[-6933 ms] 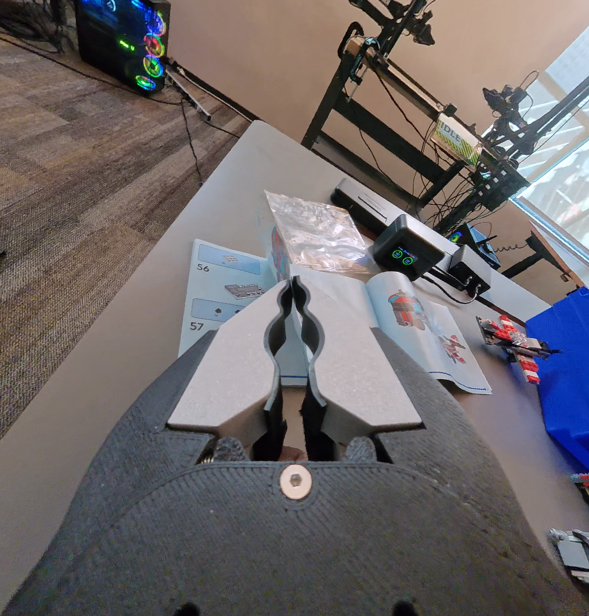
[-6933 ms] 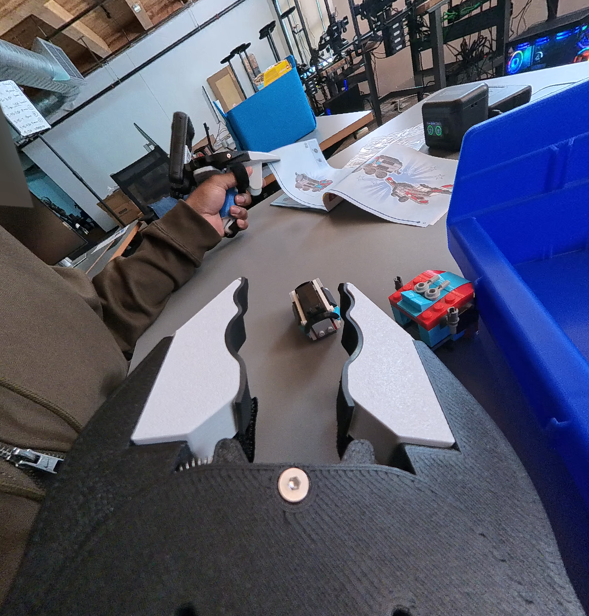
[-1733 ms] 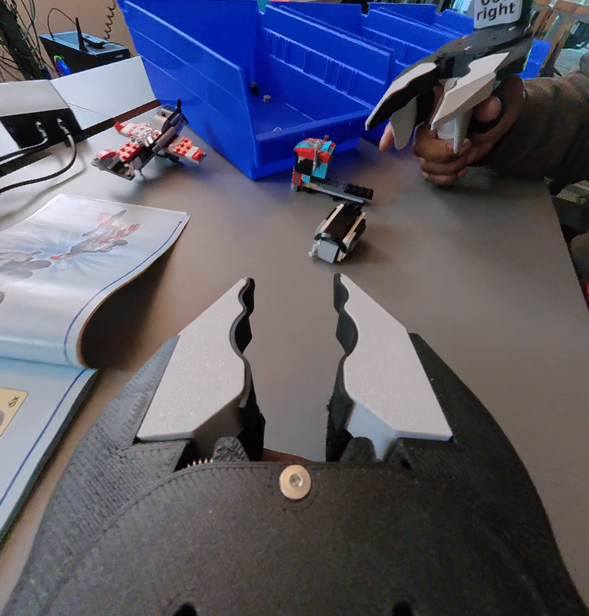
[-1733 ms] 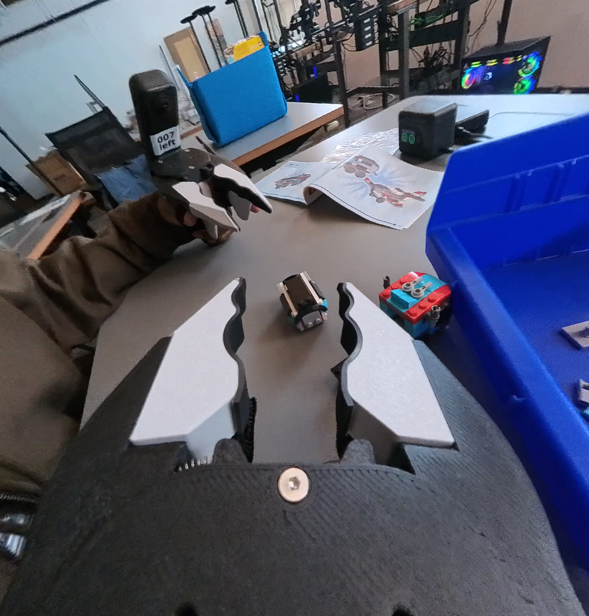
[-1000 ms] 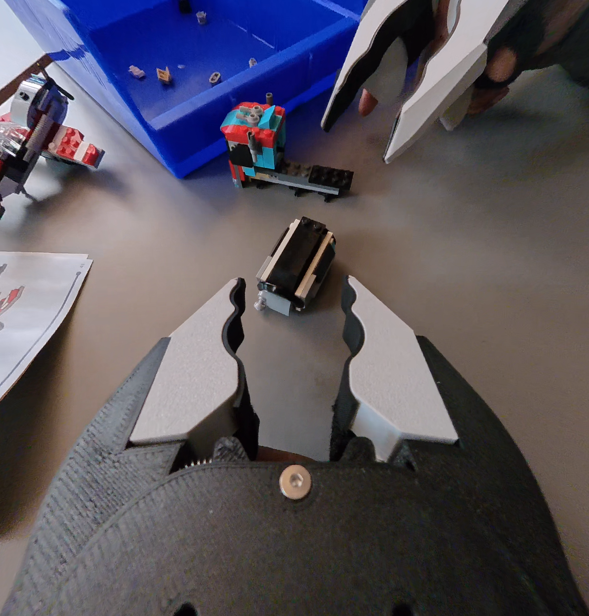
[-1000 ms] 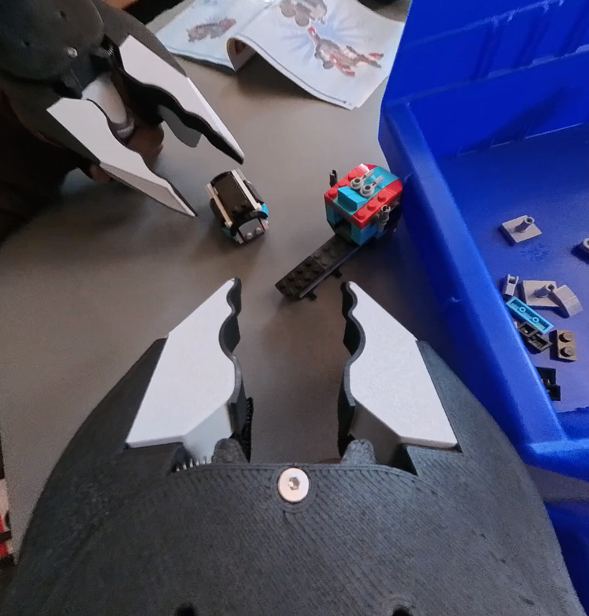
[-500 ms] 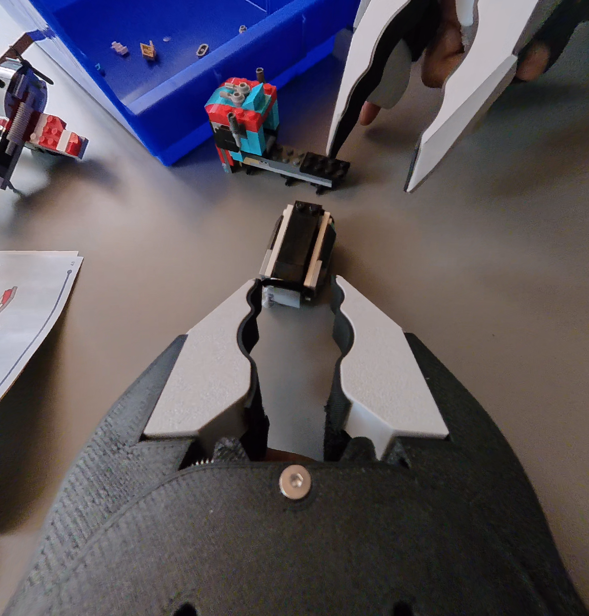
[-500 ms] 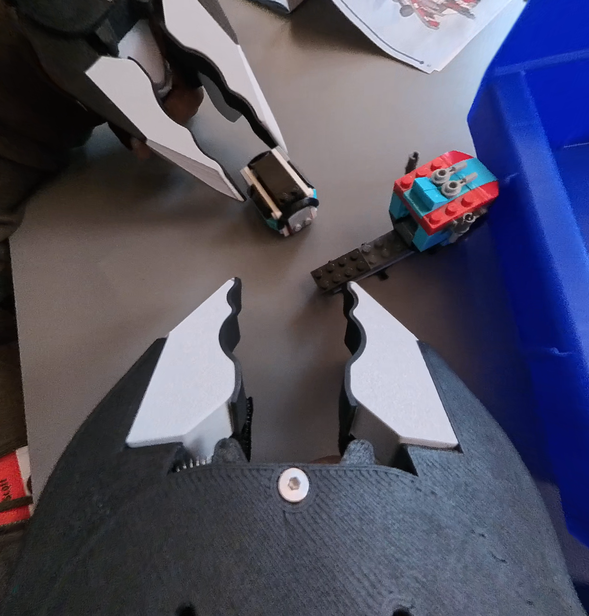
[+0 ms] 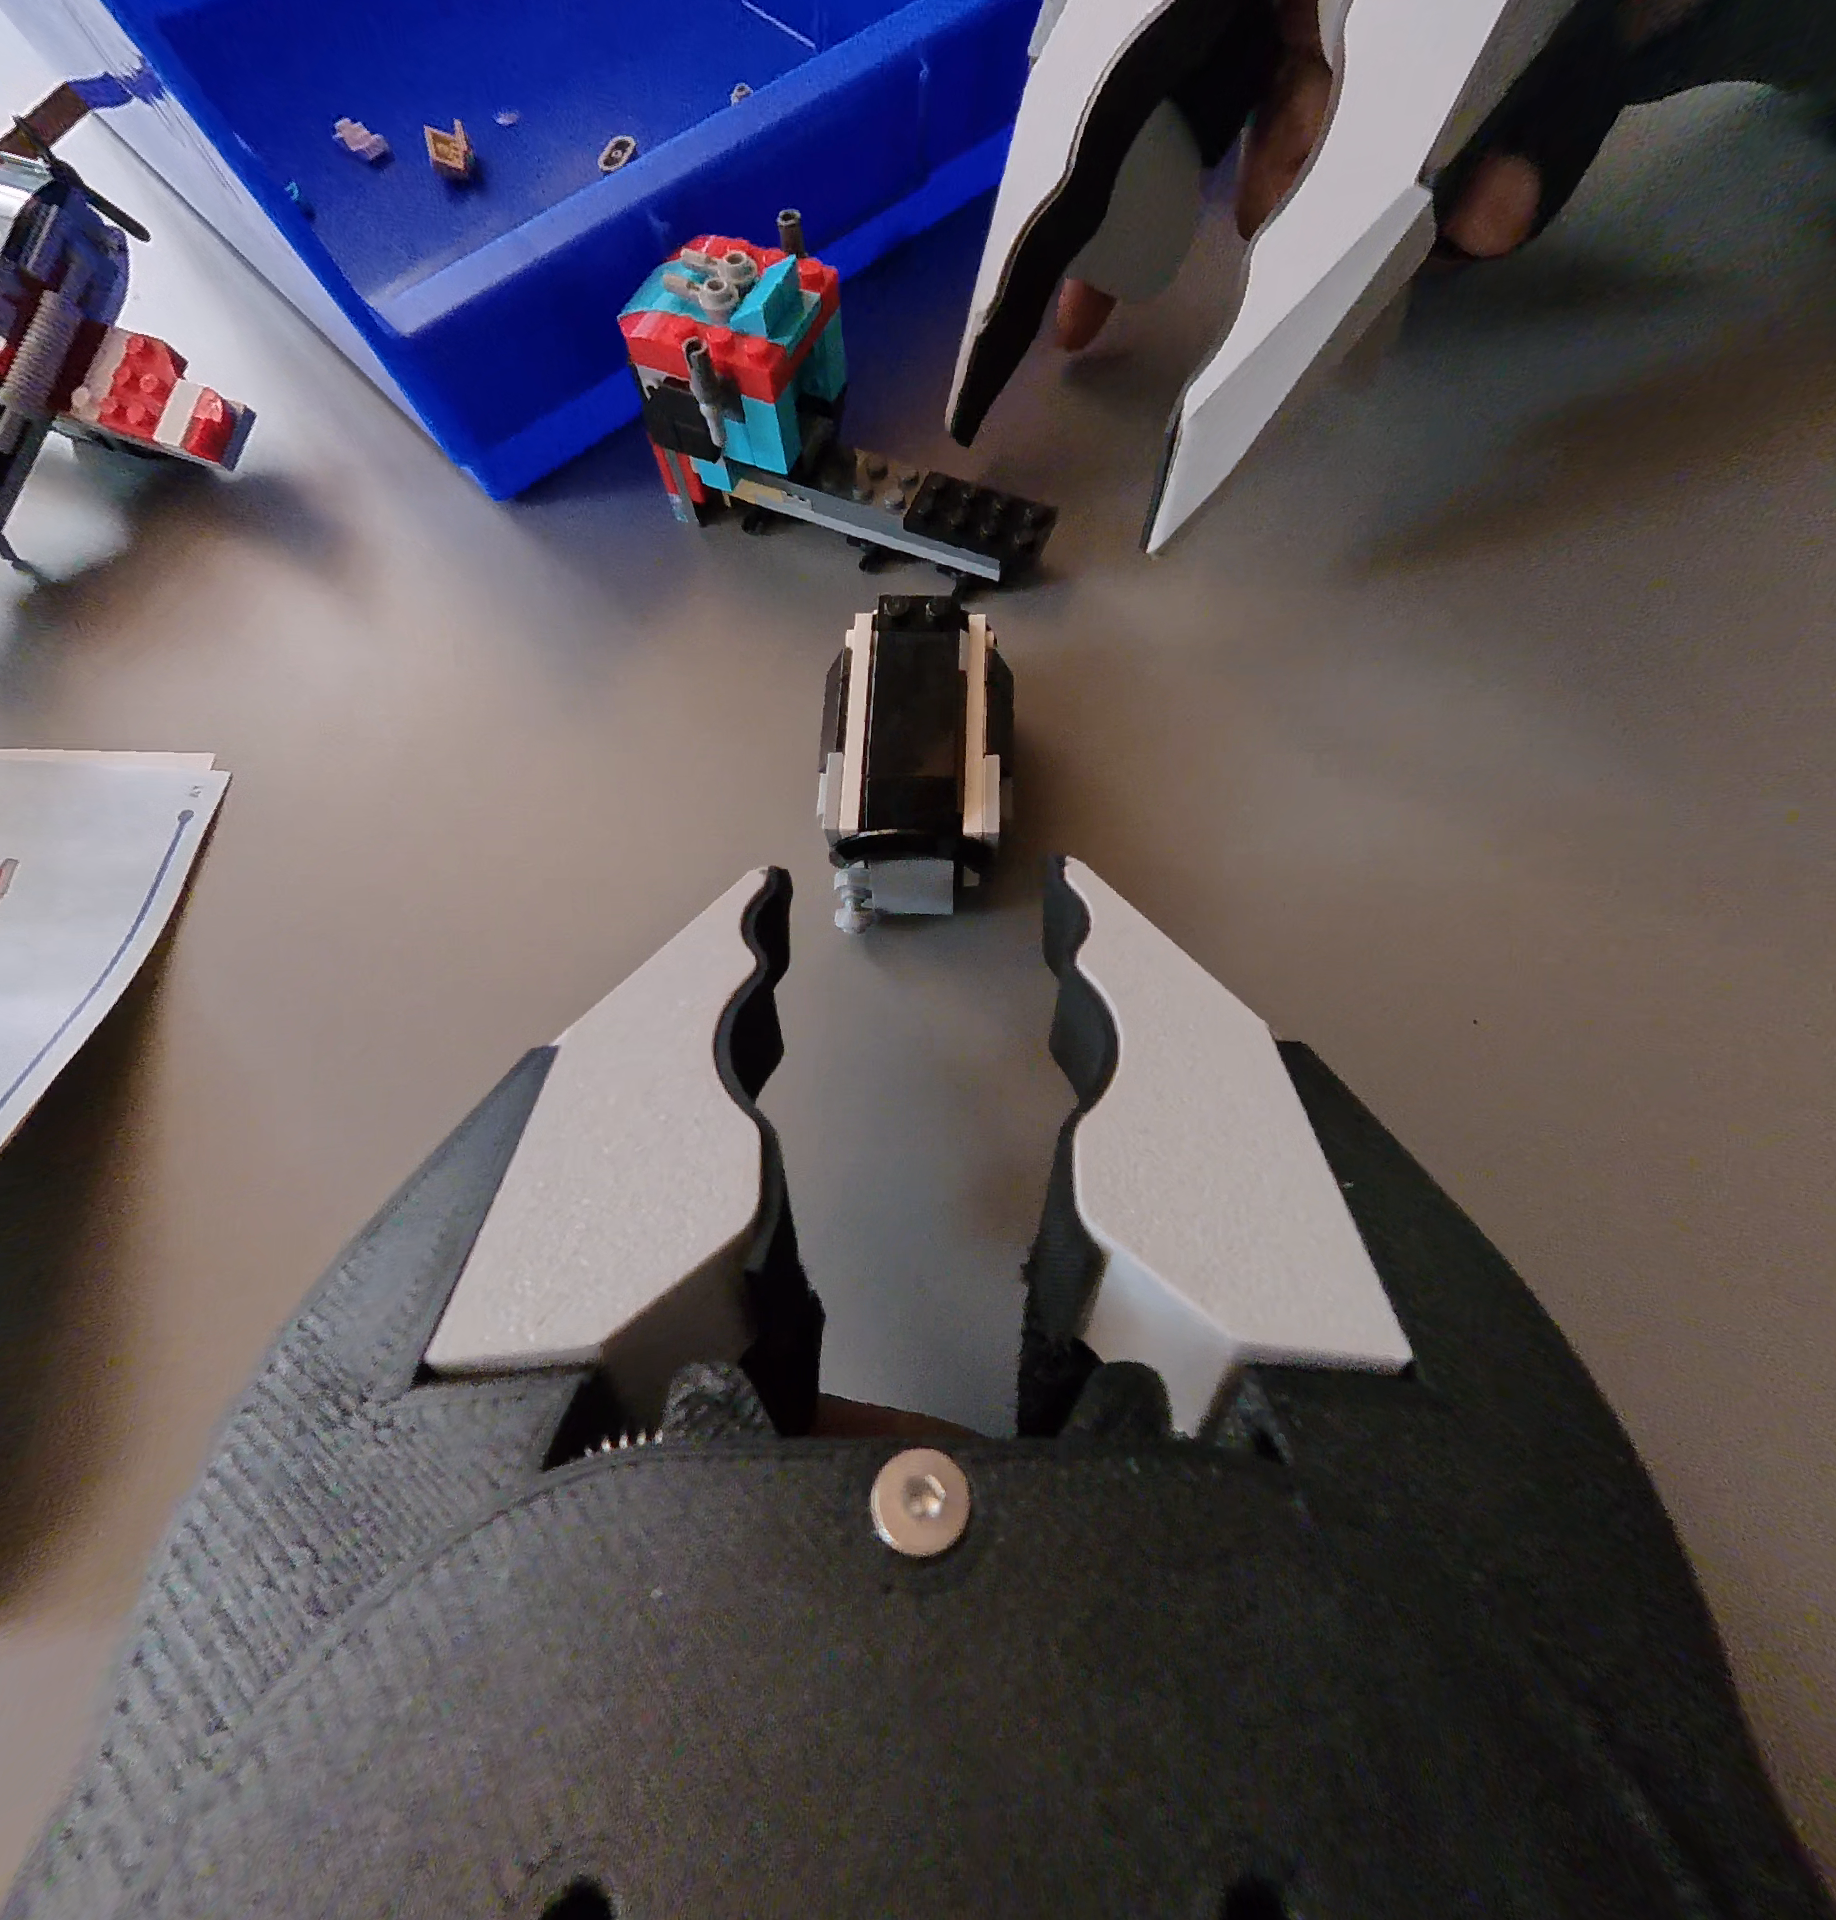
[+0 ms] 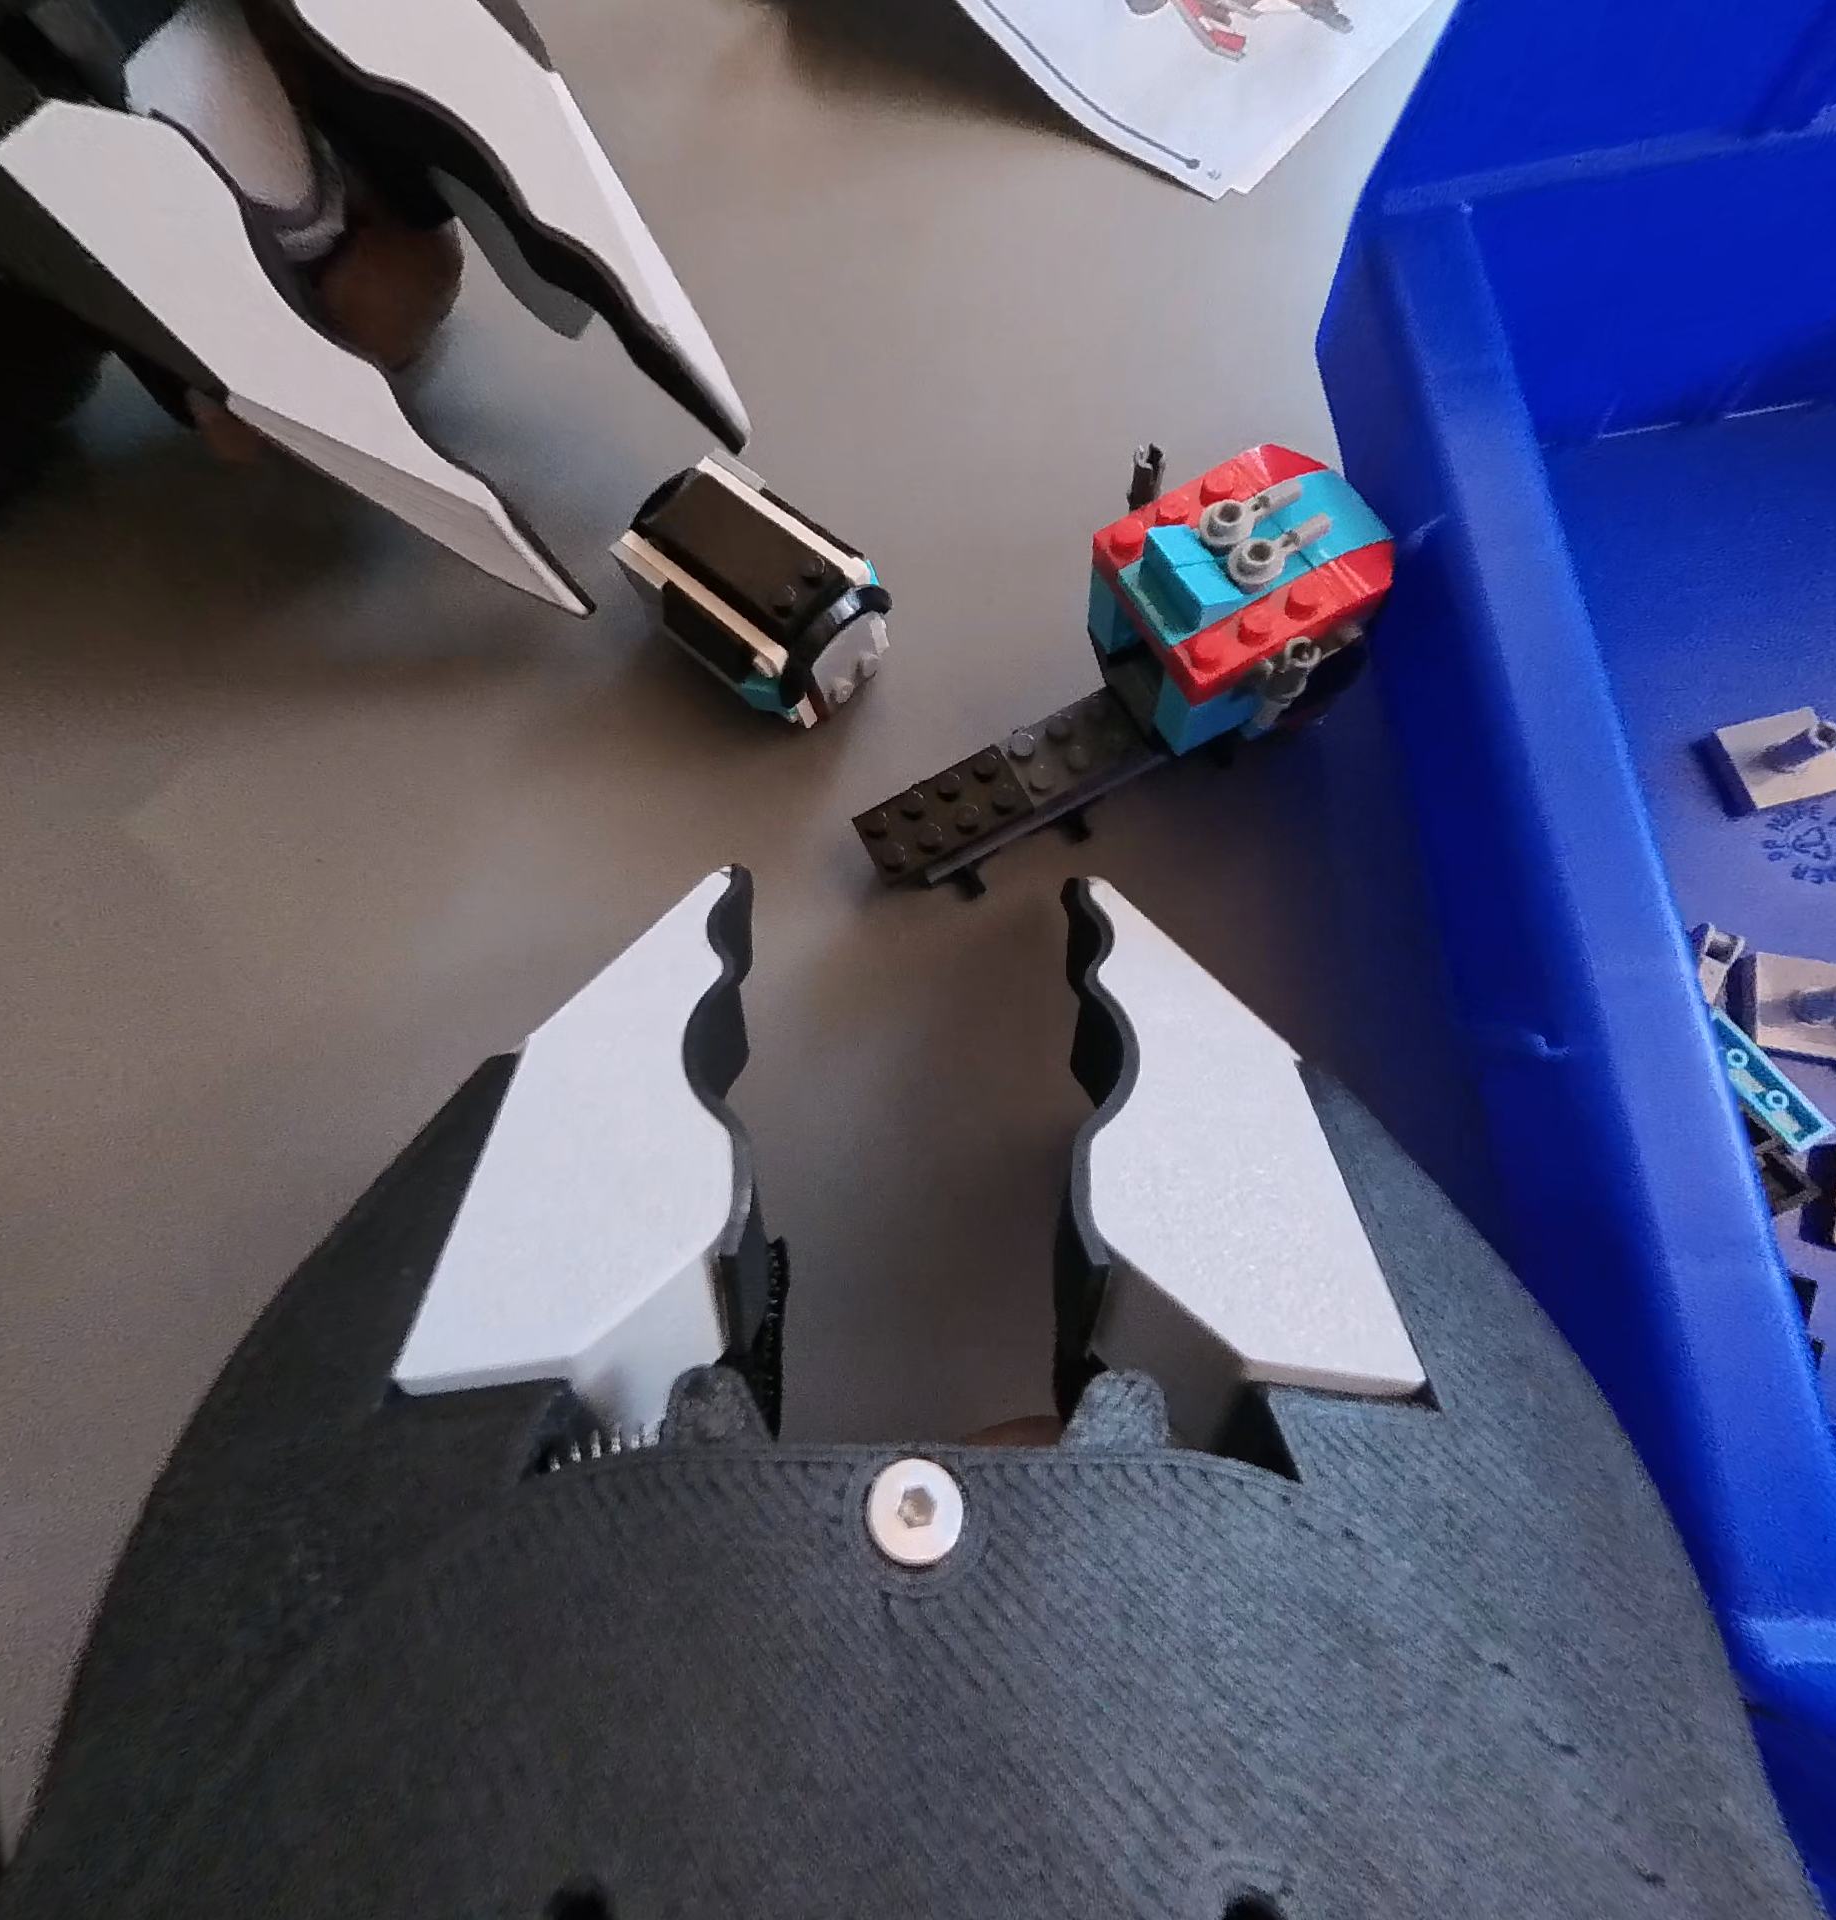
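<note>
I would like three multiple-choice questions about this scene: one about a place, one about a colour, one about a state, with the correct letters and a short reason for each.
1. Where does the black barrel piece lie?
A. inside the blue bin
B. on the table, just ahead of the left gripper's tips
C. on the booklet

2. What colours is the cab next to the bin?
A. red and teal
B. yellow and green
C. all white

3. How is the right gripper?
A. shut on a brick
B. shut on nothing
C. open, holding nothing

Answers:
1 B: it rests on the grey table, in front of the left gripper.
2 A: red bricks over teal ones.
3 C: its fingers stand apart with only table between them.
</note>
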The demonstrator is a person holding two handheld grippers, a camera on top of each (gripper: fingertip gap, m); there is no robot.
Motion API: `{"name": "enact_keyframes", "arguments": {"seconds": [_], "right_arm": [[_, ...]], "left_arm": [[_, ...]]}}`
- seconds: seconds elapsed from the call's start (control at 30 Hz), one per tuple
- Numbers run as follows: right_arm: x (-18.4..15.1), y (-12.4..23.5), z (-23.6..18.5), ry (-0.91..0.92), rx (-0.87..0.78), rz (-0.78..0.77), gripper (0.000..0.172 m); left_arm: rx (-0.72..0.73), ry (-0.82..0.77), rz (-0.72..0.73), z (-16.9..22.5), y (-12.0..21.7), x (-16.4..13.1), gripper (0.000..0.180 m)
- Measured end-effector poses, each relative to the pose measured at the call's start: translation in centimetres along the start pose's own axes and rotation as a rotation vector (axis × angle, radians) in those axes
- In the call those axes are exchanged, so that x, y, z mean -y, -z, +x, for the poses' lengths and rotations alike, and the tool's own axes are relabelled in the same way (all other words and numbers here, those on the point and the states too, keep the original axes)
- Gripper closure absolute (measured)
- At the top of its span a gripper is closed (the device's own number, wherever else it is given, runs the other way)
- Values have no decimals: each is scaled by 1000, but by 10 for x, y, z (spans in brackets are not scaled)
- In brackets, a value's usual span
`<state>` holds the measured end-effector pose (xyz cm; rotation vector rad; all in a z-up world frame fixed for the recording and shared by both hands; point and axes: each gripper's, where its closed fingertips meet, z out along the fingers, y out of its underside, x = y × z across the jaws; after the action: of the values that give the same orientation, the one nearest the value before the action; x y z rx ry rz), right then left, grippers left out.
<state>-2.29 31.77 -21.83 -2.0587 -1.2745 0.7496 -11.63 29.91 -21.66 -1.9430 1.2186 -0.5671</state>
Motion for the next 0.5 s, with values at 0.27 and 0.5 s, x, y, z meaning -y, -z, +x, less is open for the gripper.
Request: {"name": "enact_keyframes", "arguments": {"seconds": [0.27, 0.5], "right_arm": [[4, -14, -1, 56, -19, -35, 110], [7, -20, -24, 127, 55, -35, 111]], "left_arm": [[20, 2, -23, -2, -4, -1, 128], [24, 4, -26, -2, -6, 0, 128]]}}
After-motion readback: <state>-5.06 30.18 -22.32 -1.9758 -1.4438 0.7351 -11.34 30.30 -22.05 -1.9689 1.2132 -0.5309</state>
